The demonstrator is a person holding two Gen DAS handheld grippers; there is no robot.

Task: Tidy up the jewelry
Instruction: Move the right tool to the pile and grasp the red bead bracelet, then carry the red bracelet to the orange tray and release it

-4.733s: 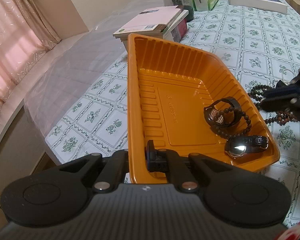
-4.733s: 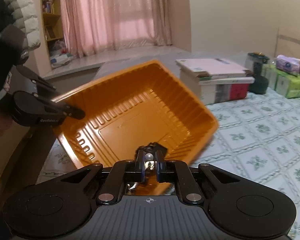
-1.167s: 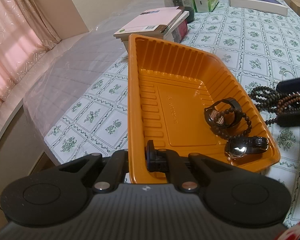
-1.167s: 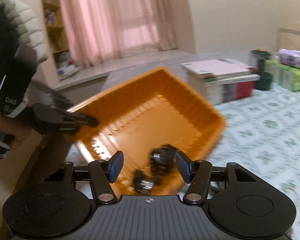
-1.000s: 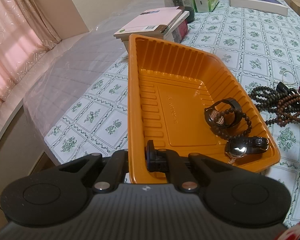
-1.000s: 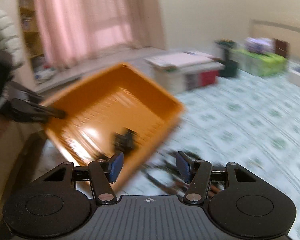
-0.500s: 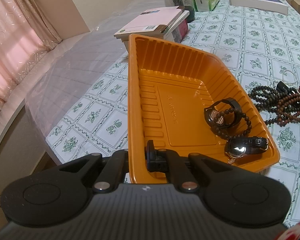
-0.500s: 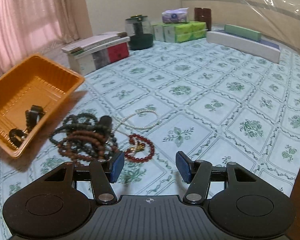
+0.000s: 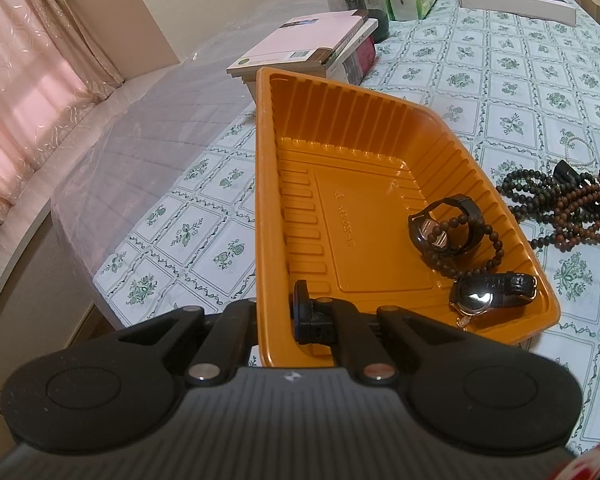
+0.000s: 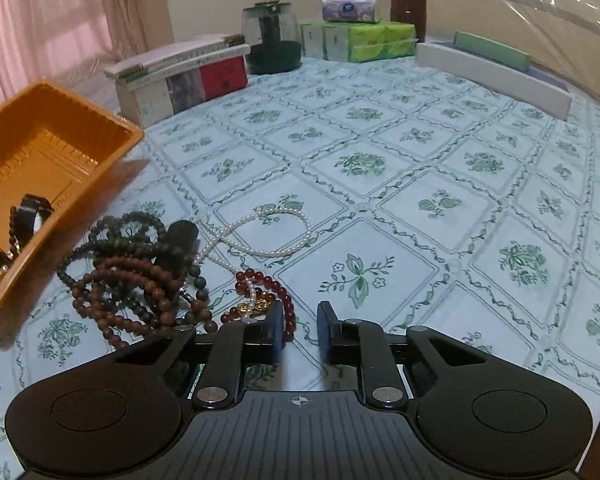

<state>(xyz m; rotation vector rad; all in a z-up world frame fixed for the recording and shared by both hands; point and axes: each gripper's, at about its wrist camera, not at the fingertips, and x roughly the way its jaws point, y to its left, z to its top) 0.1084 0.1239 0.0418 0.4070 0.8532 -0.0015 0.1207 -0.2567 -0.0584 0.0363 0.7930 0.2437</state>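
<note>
My left gripper is shut on the near rim of the orange tray. The tray holds two black watches and a dark bead bracelet. My right gripper is open and empty, low over the tablecloth. Just ahead and to its left lie a red bead bracelet, a white pearl necklace and a tangle of brown and dark bead strands. The tray shows at the left in the right wrist view, and the bead tangle shows in the left wrist view.
A stack of books stands behind the tray. A dark glass jar, green tissue packs and long flat boxes line the far side. The table's edge runs along the left by pink curtains.
My right gripper let a watch go into the tray, opened, swung right to the jewelry on the cloth and has narrowed its jaws. The left gripper and tray have not moved.
</note>
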